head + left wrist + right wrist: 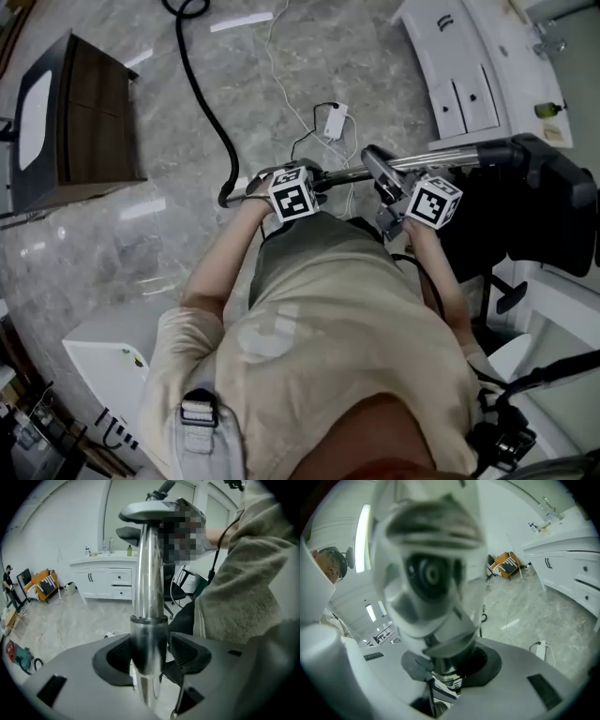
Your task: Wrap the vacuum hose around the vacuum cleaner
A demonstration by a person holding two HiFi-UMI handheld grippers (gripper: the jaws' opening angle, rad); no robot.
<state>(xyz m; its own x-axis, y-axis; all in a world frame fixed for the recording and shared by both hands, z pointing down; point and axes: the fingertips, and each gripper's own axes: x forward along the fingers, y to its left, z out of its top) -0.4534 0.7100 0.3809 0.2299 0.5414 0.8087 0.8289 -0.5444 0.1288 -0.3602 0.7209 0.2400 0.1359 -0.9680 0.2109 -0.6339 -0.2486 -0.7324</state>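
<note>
Centre frame, the left gripper (pixel 149 657) sits loosely around the shiny metal vacuum tube (pixel 149 573). The right gripper (pixel 447 667) clamps the grey plastic vacuum handle (pixel 429 573).

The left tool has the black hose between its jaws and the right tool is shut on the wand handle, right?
Not the hose. The left tool has the metal tube between its jaws, as the left gripper view shows. The right tool is shut on the wand handle.

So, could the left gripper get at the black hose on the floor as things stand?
Probably yes: the hose runs up beside the left gripper, nothing between, though the metal tube stands between its jaws.
</note>
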